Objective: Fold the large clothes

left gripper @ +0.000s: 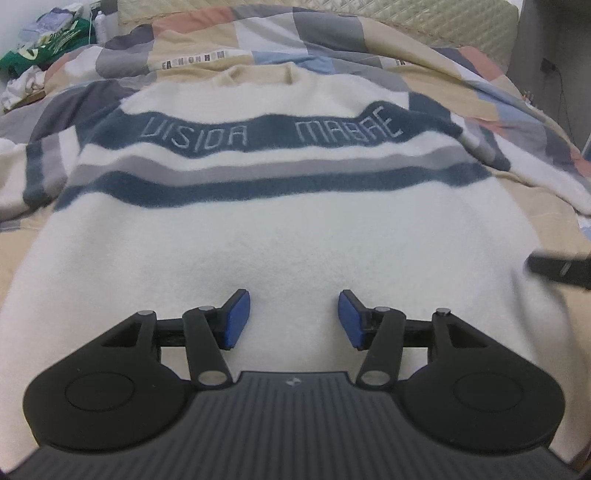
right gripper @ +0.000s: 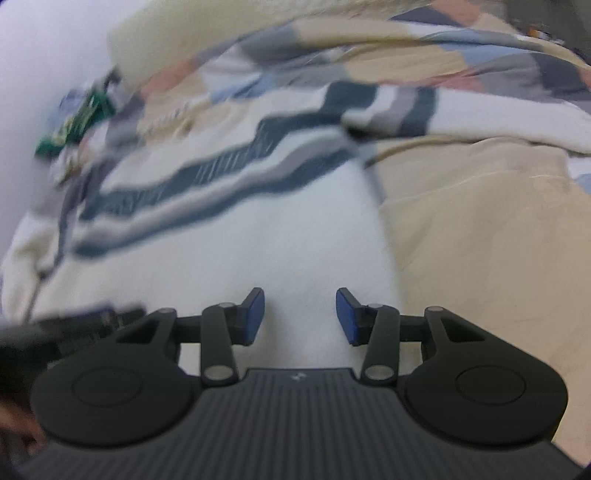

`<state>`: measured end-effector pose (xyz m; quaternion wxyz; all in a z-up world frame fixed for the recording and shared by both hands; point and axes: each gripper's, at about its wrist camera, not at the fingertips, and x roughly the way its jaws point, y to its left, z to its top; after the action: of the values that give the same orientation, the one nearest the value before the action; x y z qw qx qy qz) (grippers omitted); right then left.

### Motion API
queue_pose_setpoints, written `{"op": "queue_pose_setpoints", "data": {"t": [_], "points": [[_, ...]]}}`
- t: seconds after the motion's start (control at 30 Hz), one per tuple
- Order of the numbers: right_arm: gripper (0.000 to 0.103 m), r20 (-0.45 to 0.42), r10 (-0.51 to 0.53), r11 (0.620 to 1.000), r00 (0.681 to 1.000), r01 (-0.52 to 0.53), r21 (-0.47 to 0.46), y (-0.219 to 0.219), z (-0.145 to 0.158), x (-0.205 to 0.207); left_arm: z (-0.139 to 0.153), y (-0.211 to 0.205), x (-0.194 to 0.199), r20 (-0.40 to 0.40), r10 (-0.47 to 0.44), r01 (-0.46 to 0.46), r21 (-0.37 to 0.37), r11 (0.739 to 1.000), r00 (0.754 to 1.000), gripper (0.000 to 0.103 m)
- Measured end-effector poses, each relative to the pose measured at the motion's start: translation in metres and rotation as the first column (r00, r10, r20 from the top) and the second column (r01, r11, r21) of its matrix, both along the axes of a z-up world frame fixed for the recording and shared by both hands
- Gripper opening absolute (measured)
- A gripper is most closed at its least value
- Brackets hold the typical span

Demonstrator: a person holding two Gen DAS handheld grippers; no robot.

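Note:
A large white sweater (left gripper: 280,236) with dark blue and grey stripes and lettering lies flat, front up, on the bed. It also shows, blurred, in the right wrist view (right gripper: 280,229). My left gripper (left gripper: 293,319) is open and empty, just above the sweater's lower middle. My right gripper (right gripper: 300,315) is open and empty, above the sweater's lower right part near its right edge. Part of the right gripper (left gripper: 557,271) shows at the right edge of the left wrist view. The right sleeve (right gripper: 461,114) lies spread out to the right.
A patchwork quilt (left gripper: 295,40) covers the bed under and beyond the sweater. A beige sheet (right gripper: 487,229) lies right of the sweater. A pile of green and white clothes (left gripper: 44,40) sits at the far left. A quilted headboard (left gripper: 406,14) stands at the back.

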<state>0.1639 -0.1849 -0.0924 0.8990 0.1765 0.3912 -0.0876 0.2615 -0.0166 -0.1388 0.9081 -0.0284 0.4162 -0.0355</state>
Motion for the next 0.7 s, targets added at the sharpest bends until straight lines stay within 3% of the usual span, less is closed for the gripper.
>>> {"op": "queue_pose_setpoints", "data": {"t": [0.1,0.3,0.43,0.57,0.7], "points": [[0.046,0.070,-0.088,0.996,0.994,0.087,0.014,-0.024,0.014,-0.003,0.000,0.003,-0.001,-0.004,0.010,-0.010,-0.023,1.000,1.000,0.060],[0.047,0.095,-0.266,0.963,0.959,0.259,0.079,-0.087,0.027,0.008,0.001,0.003,-0.003,-0.007,0.012,-0.013,-0.020,1.000,1.000,0.060],[0.057,0.103,-0.373,0.927,0.922,0.365,0.091,-0.143,0.028,0.016,0.002,0.004,-0.002,-0.014,0.013,-0.013,-0.023,1.000,1.000,0.061],[0.072,0.085,-0.512,0.847,0.855,0.486,0.215,-0.207,0.009,0.009,0.002,0.002,-0.002,-0.018,0.015,-0.015,-0.012,1.000,1.000,0.062],[0.072,0.062,-0.599,0.785,0.798,0.571,0.240,-0.259,-0.020,0.002,0.001,0.000,-0.002,-0.016,0.016,-0.016,0.001,1.000,1.000,0.063]]}}
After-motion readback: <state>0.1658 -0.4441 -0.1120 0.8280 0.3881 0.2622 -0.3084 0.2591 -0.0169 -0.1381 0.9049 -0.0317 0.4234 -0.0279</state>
